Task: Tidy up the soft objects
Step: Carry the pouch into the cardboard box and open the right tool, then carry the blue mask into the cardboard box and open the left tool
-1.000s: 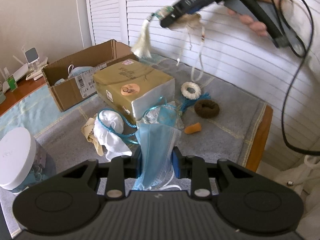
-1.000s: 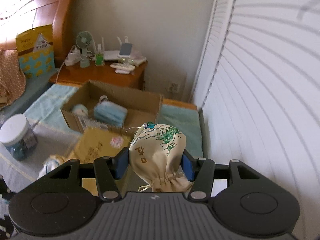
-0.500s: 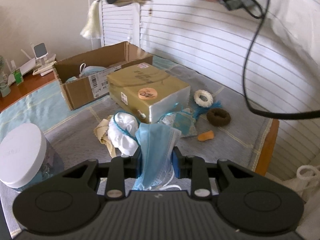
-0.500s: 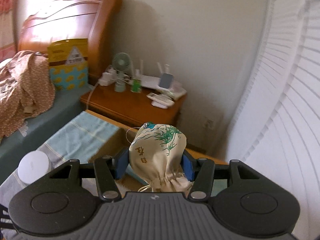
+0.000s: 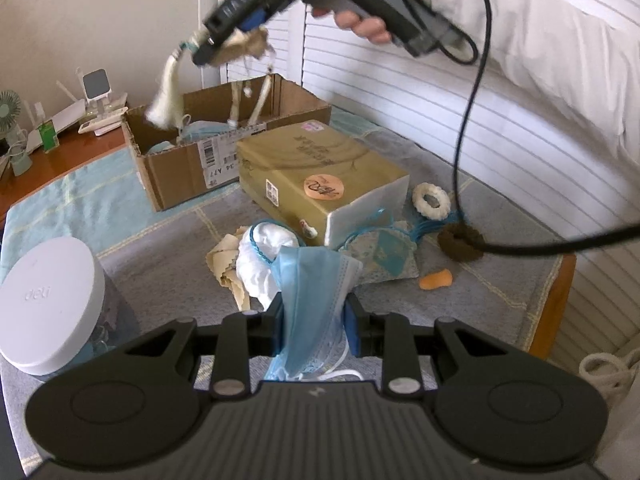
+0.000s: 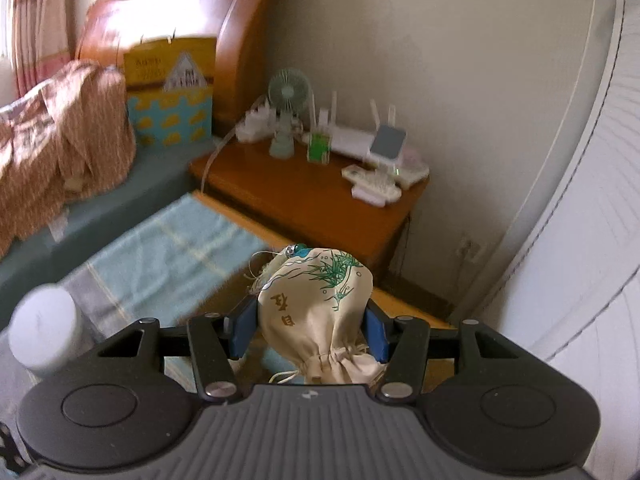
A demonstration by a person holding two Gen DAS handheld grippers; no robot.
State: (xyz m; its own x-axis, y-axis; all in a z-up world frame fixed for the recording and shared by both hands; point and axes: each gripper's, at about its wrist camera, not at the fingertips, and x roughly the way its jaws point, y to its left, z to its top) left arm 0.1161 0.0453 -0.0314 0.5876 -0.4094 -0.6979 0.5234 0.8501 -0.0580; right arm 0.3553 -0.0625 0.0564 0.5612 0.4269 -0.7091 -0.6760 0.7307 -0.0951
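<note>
Carrying step: left gripper [image 5: 314, 322] clamps a mask [image 5: 312, 280], right gripper [image 6: 308, 330] a pouch [image 6: 316, 312] — next, release both over the box [image 5: 184, 168] at 11 o'clock.

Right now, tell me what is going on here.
A person is sorting soft things on a cloth-covered table with two handheld grippers. The left gripper is shut on a blue face mask. The right gripper is shut on a cream drawstring pouch, held in the air over the open cardboard box, its tassel and cords dangling. Two scrunchies, a white cloth and a patterned pouch lie beside the gold box.
</note>
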